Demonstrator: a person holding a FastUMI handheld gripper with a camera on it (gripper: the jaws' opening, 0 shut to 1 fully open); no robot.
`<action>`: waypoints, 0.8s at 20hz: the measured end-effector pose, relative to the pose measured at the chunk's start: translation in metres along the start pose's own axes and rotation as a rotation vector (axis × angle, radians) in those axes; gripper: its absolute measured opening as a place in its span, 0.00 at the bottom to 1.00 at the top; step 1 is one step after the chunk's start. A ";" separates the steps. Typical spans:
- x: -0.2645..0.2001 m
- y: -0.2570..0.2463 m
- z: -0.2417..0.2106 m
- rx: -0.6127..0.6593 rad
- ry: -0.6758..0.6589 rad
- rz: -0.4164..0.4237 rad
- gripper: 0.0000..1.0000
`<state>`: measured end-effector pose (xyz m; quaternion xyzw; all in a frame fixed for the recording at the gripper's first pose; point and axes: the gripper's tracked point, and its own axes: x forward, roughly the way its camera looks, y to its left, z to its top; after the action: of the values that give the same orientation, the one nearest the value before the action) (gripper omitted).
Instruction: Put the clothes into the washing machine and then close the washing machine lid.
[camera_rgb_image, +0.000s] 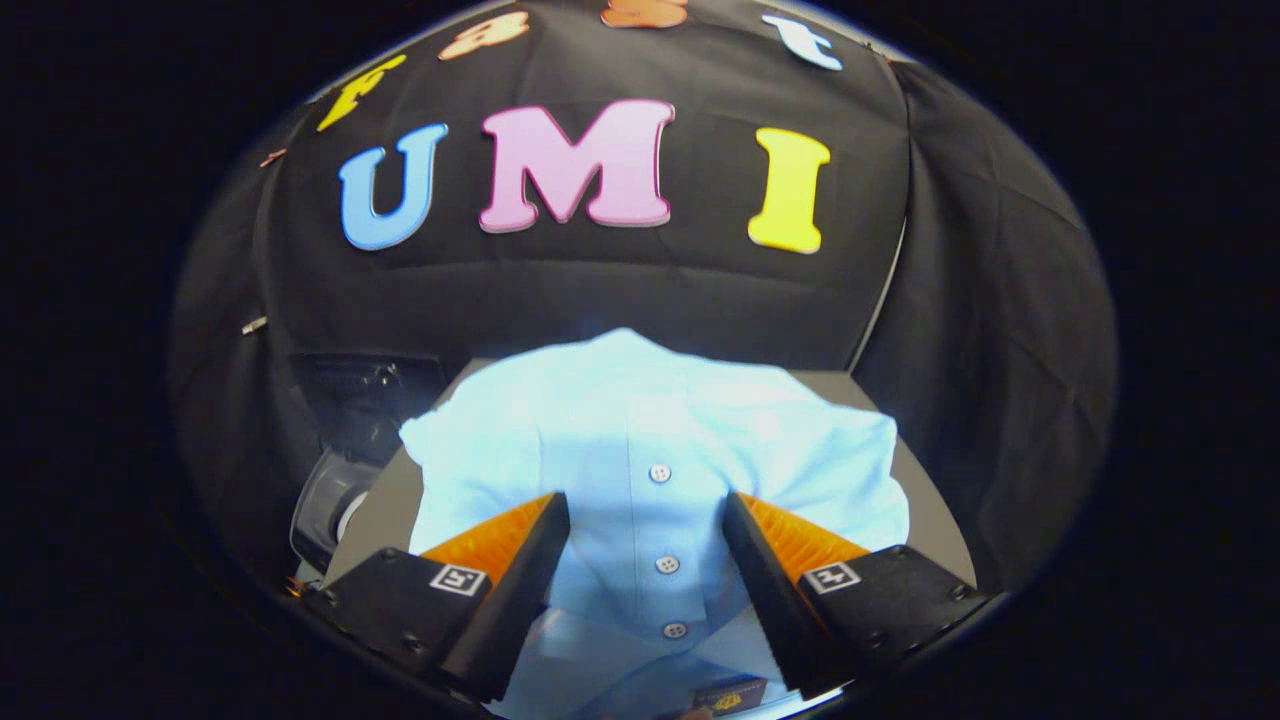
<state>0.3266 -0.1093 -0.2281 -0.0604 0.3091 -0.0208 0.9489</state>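
Note:
A light blue buttoned shirt (640, 430) lies folded on a grey table (925, 490), its button placket running straight between my fingers. My gripper (645, 510) is open, hovering over the shirt's near part, one finger on each side of the placket with a wide gap. Whether the fingertips (540, 530) touch the cloth I cannot tell. Off the table's left edge, lower down, sits a grey and white rounded machine part (325, 505), perhaps the washing machine; little of it is visible.
The black cloth wall stands close behind the table. Dark equipment (365, 400) sits in shadow to the left behind the table corner. A small dark label (730, 695) lies at the shirt's near edge.

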 end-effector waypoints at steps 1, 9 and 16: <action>0.006 -0.001 -0.001 0.003 -0.012 -0.004 0.98; -0.009 0.001 -0.006 0.038 0.098 -0.034 0.27; -0.015 0.002 0.002 0.089 0.061 -0.047 0.26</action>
<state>0.3159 -0.1062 -0.2184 -0.0247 0.3350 -0.0585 0.9401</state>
